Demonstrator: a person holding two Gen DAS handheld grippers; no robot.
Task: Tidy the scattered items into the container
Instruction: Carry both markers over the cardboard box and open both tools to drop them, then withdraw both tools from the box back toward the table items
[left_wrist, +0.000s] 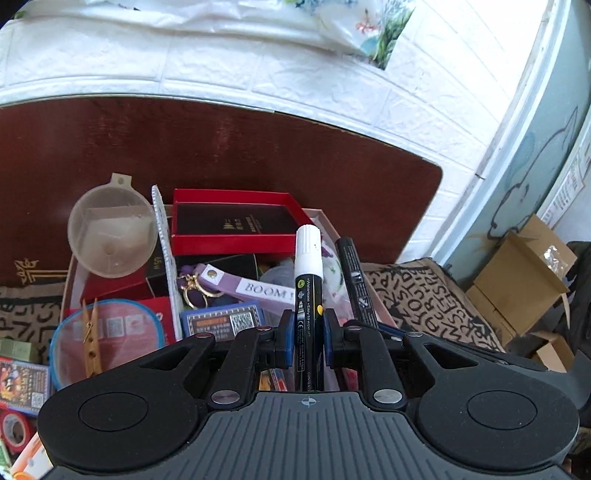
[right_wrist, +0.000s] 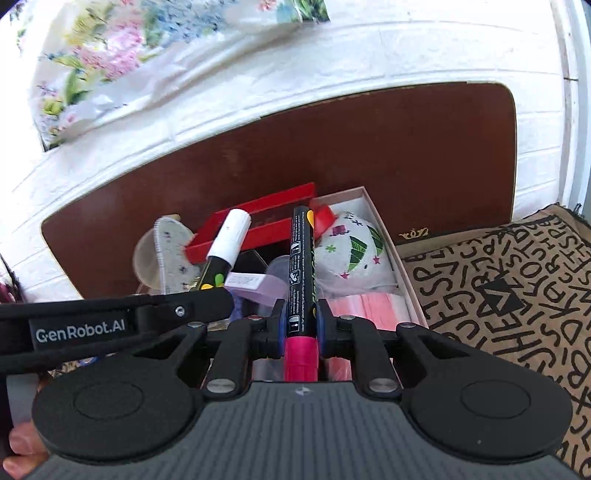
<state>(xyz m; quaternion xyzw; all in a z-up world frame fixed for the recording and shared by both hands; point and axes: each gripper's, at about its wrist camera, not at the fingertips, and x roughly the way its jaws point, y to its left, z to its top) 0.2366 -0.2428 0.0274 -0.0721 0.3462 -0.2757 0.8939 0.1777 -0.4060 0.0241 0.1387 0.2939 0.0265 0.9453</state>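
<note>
- Markers: my left gripper (left_wrist: 306, 325) is clenched on a white-capped marker (left_wrist: 307, 273), and my right gripper (right_wrist: 300, 321) is clenched on a pink-capped marker (right_wrist: 301, 280).
- Both markers are in the air above the box (right_wrist: 402, 266), which is already quite full.
- I judge they are light, stiff and smooth, so they can slide between the pads (left_wrist: 287, 334).
- I hold each one on the barrel, not on the cap, which could pull off.
- The free space seems to be in the middle, between the red case (left_wrist: 236, 225) and the white pouch (right_wrist: 351, 251).
</note>
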